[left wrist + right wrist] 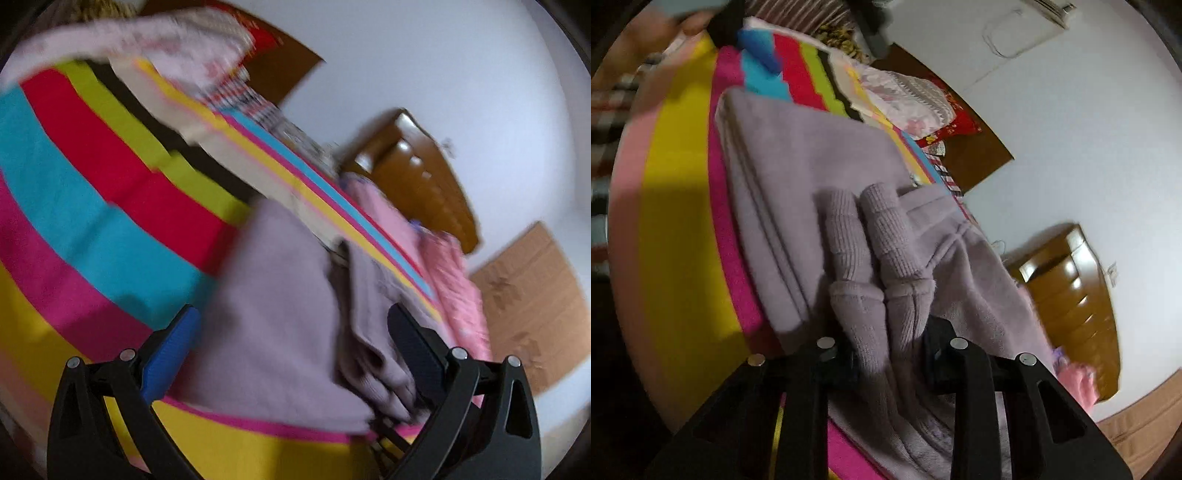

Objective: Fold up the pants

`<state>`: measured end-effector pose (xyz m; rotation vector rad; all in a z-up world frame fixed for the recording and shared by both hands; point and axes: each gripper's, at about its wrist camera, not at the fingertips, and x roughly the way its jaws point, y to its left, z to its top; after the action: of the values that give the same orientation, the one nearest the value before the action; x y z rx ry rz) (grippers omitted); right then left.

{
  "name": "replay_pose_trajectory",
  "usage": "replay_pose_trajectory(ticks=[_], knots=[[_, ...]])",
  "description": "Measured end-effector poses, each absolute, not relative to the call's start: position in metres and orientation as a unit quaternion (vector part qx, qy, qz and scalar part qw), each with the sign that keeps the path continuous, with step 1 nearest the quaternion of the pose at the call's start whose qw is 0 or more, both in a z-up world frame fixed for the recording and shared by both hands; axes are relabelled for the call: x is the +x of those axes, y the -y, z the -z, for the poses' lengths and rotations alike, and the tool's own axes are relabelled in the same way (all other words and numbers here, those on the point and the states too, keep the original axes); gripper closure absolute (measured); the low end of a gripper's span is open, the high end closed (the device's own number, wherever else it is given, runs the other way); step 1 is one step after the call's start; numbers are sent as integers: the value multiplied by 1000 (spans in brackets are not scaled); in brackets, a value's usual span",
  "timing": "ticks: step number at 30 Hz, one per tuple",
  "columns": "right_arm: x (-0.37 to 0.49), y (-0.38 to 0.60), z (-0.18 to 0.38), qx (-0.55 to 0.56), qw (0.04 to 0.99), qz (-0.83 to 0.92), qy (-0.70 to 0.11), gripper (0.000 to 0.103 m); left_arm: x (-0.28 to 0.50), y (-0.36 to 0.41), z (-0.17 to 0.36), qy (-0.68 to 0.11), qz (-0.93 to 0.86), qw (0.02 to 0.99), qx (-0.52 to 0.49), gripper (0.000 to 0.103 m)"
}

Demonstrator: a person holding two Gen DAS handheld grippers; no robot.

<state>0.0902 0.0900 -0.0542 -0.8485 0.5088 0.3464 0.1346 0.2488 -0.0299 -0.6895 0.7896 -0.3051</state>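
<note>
where right claw (890, 332) clamps, pants (820, 155) cuffs bunch.

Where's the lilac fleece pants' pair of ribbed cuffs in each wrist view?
Left wrist: ribbed cuffs bottom centre-right, bunched against the black right-hand finger, blurred.
Right wrist: ribbed cuffs dead centre, side by side, running down into the gripper.
Shared landmark: brown wooden headboard, at right in both.
</note>
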Motion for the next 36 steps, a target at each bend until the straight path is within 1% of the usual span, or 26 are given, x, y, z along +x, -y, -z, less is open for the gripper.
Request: replay_pose_trajectory(ticks=[4, 8, 10, 13, 15, 16, 17, 18, 19, 20, 21, 23, 24, 25, 26, 27, 28, 31, 33, 36], knots=[[87, -92, 50, -415, 871, -153, -213, 77, 150, -218, 37, -400, 251, 797, -376, 2], [84, -87, 30, -382, 895, -145, -177, 78, 179, -178, 40, -465, 299, 756, -352, 2], [78, -84, 24, -376, 900, -145, -165, 78, 192, -165, 47, -480, 324, 724, -376, 2], [77, -88, 27, -391, 892, -152, -167, 78, 214, -148, 55, -492, 362, 681, -403, 2], [70, -88, 35, -404, 883, -160, -177, 77, 239, -132, 70, -512, 367, 664, -404, 2], [70, -87, 35, -406, 879, -167, -183, 69, 249, -125, 75, -525, 363, 662, -393, 2], [69, -85, 35, -406, 877, -173, -190, 56, 253, -120, 72, -522, 364, 668, -384, 2], [66, -80, 30, -399, 881, -173, -185, 47, 256, -116, 72, -527, 360, 671, -377, 2], [60, -69, 21, -382, 891, -174, -174, 32, 258, -113, 73, -532, 355, 674, -369, 2], [55, -59, 12, -363, 900, -173, -168, 28, 259, -110, 73, -532, 354, 679, -361, 2], [50, -40, -3, -325, 916, -167, -163, 28, 260, -108, 71, -530, 356, 685, -353, 2], [44, 1, -27, -243, 944, -152, -161, 24, 255, -103, 68, -519, 361, 700, -332, 2], [40, 29, -37, -189, 958, -137, -163, 21, 251, -101, 67, -509, 362, 711, -323, 2], [37, 49, -43, -153, 966, -125, -167, 15, 250, -100, 66, -503, 363, 717, -318, 2], [34, 79, -45, -99, 973, -105, -180, 14, 247, -99, 65, -494, 361, 726, -314, 2], [34, 96, -43, -72, 974, -95, -195, 14, 243, -99, 65, -486, 358, 733, -312, 2], [34, 111, -33, -57, 969, -82, -225, 14, 241, -99, 64, -476, 353, 742, -313, 2], [33, 115, -2, -72, 946, -65, -309, 14, 232, -99, 64, -456, 340, 758, -318, 2], [36, 108, 9, -65, 944, -62, -318, 14, 230, -97, 63, -452, 332, 764, -319, 2], [34, 96, 12, -42, 948, -67, -307, 14, 230, -101, 64, -457, 321, 761, -331, 2]])
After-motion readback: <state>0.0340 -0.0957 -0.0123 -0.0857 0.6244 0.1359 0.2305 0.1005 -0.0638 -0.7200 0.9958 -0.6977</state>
